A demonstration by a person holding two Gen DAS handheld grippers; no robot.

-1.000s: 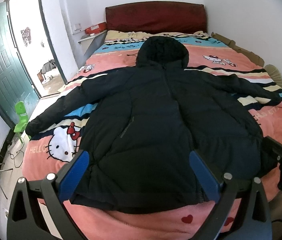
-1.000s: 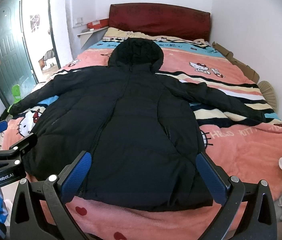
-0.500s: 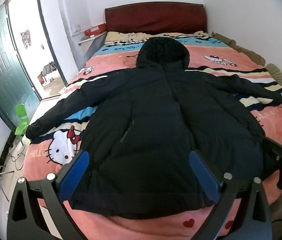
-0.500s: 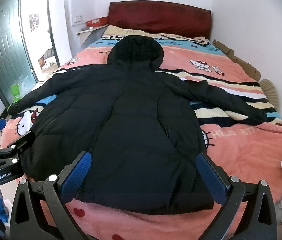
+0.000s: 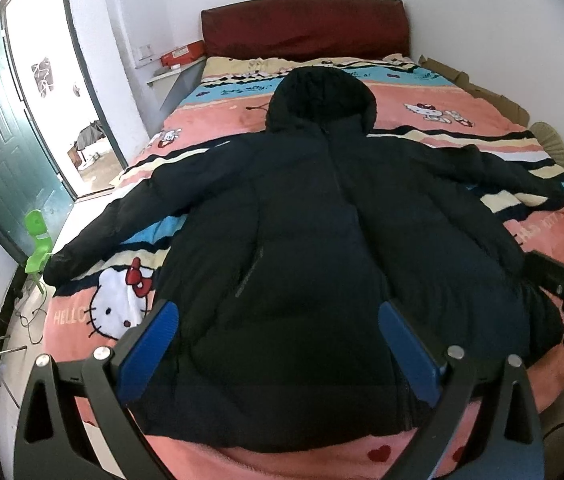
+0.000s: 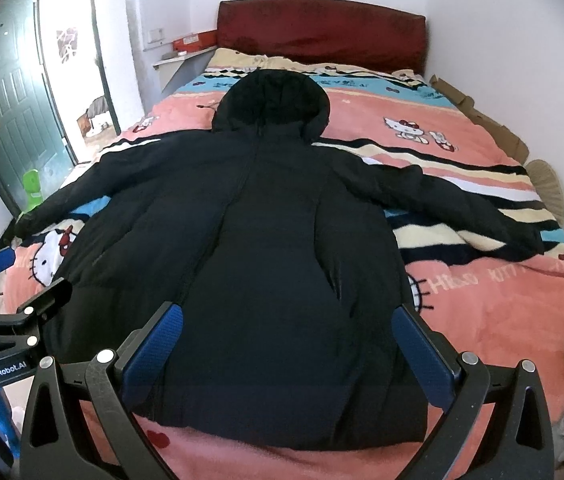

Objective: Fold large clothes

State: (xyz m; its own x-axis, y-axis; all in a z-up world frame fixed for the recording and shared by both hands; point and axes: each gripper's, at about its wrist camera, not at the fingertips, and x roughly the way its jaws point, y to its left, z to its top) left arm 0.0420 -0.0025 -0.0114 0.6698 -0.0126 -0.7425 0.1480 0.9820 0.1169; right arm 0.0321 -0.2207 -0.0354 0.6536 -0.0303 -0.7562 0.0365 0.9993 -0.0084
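Here, a bed (image 5: 482, 112) under a pink cartoon-cat blanket (image 6: 502, 300) carries the black hooded jacket (image 5: 322, 240), spread flat, sleeves out, hood toward the headboard (image 6: 322, 36). Over its hem, seemingly just above the fabric, the left gripper (image 5: 278, 344) and right gripper (image 6: 286, 348) gape wide, grasping nothing.

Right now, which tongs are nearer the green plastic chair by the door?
Left. The left tongs hover over the jacket's hem on the door side, toward the green chair; the right tongs sit farther toward the wall side.
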